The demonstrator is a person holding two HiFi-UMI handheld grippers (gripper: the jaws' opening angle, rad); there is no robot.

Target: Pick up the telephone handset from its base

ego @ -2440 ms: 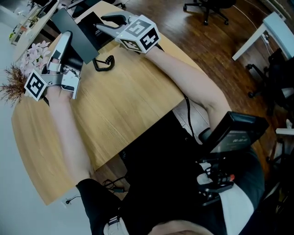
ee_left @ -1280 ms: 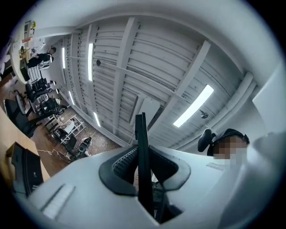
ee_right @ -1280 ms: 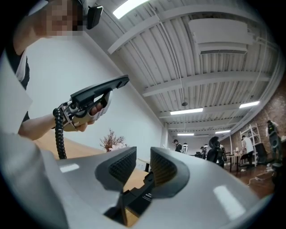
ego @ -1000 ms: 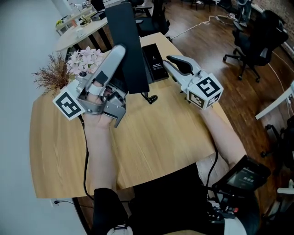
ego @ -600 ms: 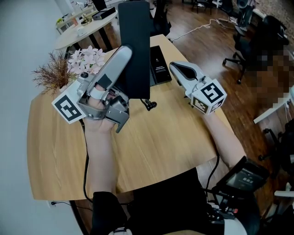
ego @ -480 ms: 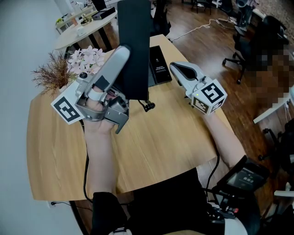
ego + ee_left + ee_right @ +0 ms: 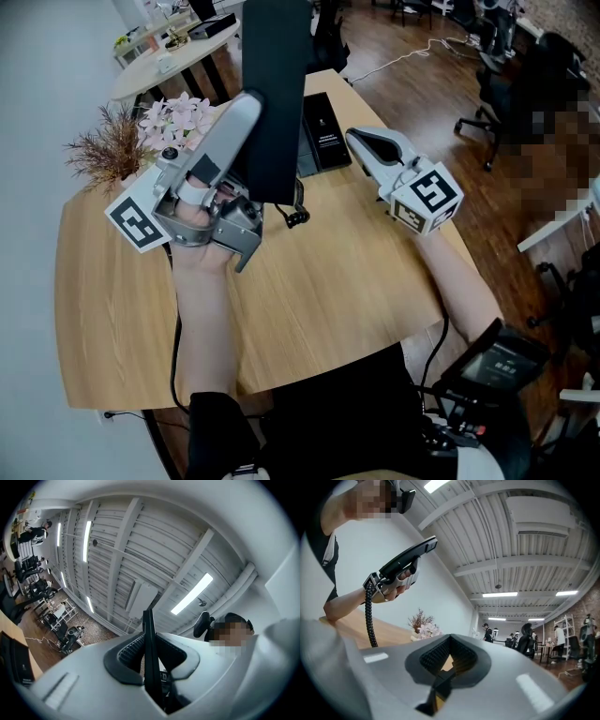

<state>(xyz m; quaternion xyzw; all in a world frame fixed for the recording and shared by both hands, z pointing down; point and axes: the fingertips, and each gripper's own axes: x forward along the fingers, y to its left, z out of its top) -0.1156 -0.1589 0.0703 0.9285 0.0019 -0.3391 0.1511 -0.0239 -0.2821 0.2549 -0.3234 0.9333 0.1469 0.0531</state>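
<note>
Wooden desk (image 7: 309, 281) below; left tool (image 7: 247, 103) clamped on handset (image 7: 274, 94); right tool (image 7: 362, 141) jaws together, empty; wood floor (image 7: 469, 169), office chairs (image 7: 511, 94) beyond.

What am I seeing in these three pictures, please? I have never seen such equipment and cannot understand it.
There is no robot: a person holds a two-jaw tool in each hand. The head view comes from a camera on the person's head, looking down at a wooden table. The other two views come from cameras riding on each tool, looking along its jaws. On the table are a black telephone base, a coiled cord and flowers. The left tool is shut on the black handset, raised above the base. The right tool is shut and empty.
</note>
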